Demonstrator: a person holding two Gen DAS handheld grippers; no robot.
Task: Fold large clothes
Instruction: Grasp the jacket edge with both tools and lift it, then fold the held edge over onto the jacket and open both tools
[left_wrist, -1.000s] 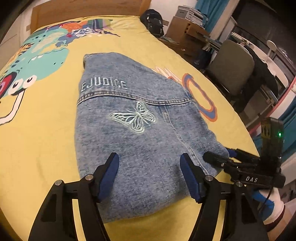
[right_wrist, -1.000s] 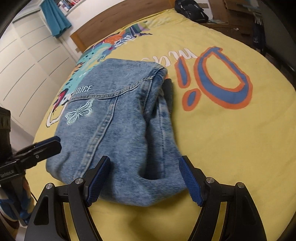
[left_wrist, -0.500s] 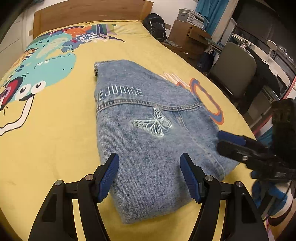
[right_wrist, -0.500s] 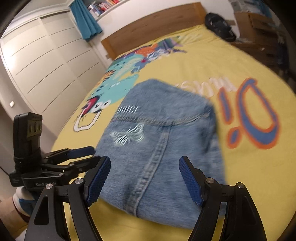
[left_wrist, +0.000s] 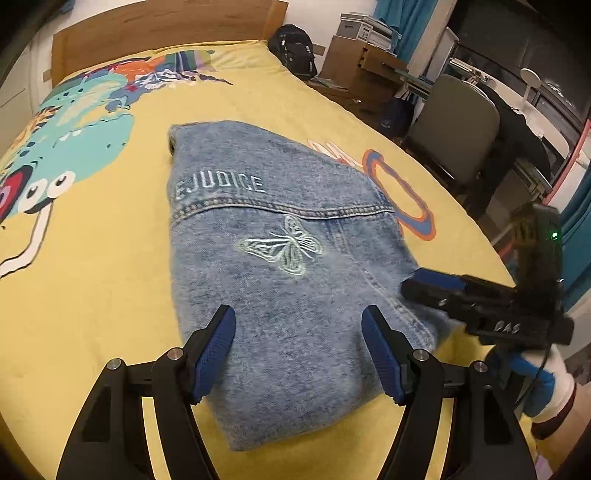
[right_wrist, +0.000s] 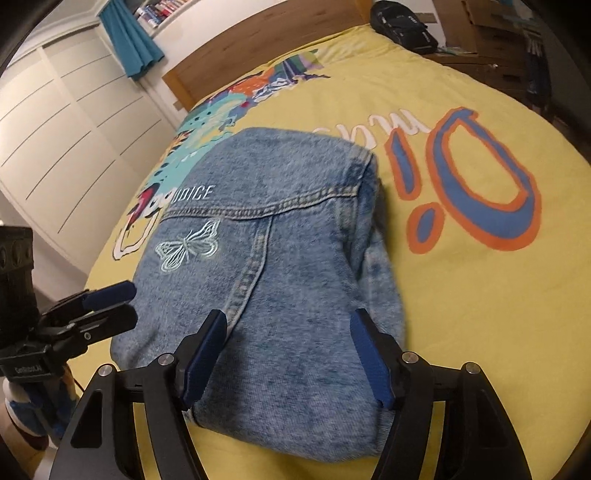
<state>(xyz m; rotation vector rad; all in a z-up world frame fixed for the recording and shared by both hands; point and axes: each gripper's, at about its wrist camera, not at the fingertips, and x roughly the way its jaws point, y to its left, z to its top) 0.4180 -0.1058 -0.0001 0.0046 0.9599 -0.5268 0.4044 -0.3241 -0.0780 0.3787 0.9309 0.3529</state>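
Observation:
A folded blue denim jacket (left_wrist: 288, 258) with a white butterfly and "EJUDICE" lettering lies on the yellow bedspread (left_wrist: 92, 288). My left gripper (left_wrist: 299, 350) is open and empty, hovering over the jacket's near edge. My right gripper (right_wrist: 288, 358) is open and empty above the jacket (right_wrist: 280, 258) at its near end. In the left wrist view the right gripper (left_wrist: 432, 284) shows at the jacket's right edge. In the right wrist view the left gripper (right_wrist: 110, 306) shows at the jacket's left edge.
The bedspread (right_wrist: 480, 295) bears a cartoon print and large blue-orange letters. A wooden headboard (left_wrist: 159, 40) stands at the far end. A black backpack (left_wrist: 295, 51), boxes and a grey chair (left_wrist: 454, 125) stand right of the bed. White wardrobe doors (right_wrist: 62, 129) stand to the left.
Both grippers have lifted and drawn back from the jacket's near edge and stayed open. The jacket lies folded and has not moved on the bed.

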